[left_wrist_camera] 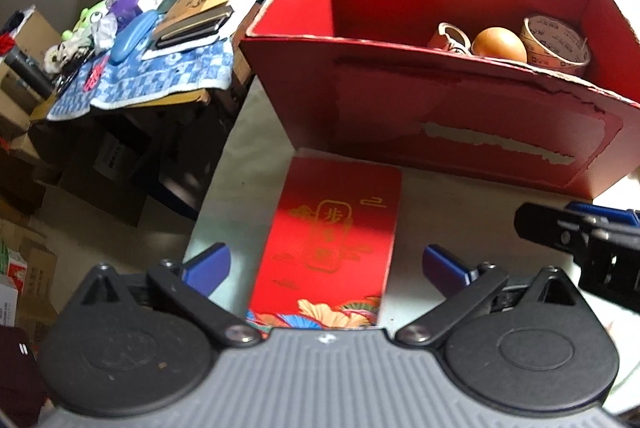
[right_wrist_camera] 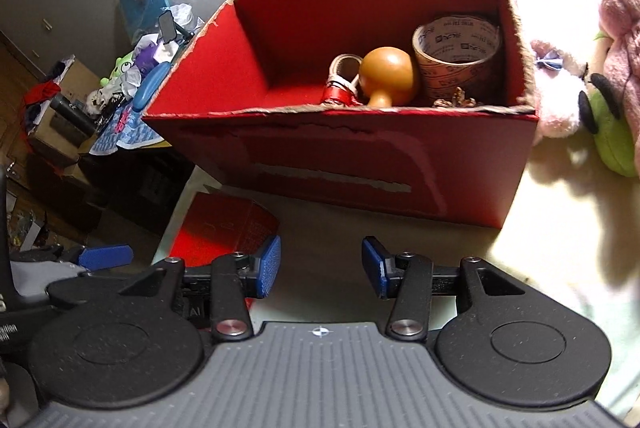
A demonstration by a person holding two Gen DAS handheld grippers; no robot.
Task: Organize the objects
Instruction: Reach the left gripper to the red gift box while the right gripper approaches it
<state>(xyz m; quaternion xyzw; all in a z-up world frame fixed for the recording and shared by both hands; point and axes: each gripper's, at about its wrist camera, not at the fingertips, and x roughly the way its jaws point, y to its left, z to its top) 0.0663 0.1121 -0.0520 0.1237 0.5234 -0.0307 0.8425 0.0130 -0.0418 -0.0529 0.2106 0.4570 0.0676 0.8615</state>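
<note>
Left gripper (left_wrist_camera: 324, 268) wide over red packet (left_wrist_camera: 332, 240).

A: The flat packet (left_wrist_camera: 328, 244) between the blue pads (left_wrist_camera: 210, 264) of the left tongs (left_wrist_camera: 326, 266) is red, with gold clouds and characters, and orange and blue flowers at its near end.

B: And ahead of both tongs?

A: A cardboard box (right_wrist_camera: 360, 164), red inside and out, with pale torn strips across its front. Inside it are a tan tape roll (right_wrist_camera: 458, 62) printed with dark lettering, an orange-brown wooden knob (right_wrist_camera: 388, 72) and a small red-and-white roll (right_wrist_camera: 342, 80).

B: Right of the right tongs (right_wrist_camera: 320, 266)?

A: A pink plush toy (right_wrist_camera: 584, 80) with green and black parts.

B: Far left?

A: A blue-and-white checked cloth (left_wrist_camera: 160, 76).
</note>
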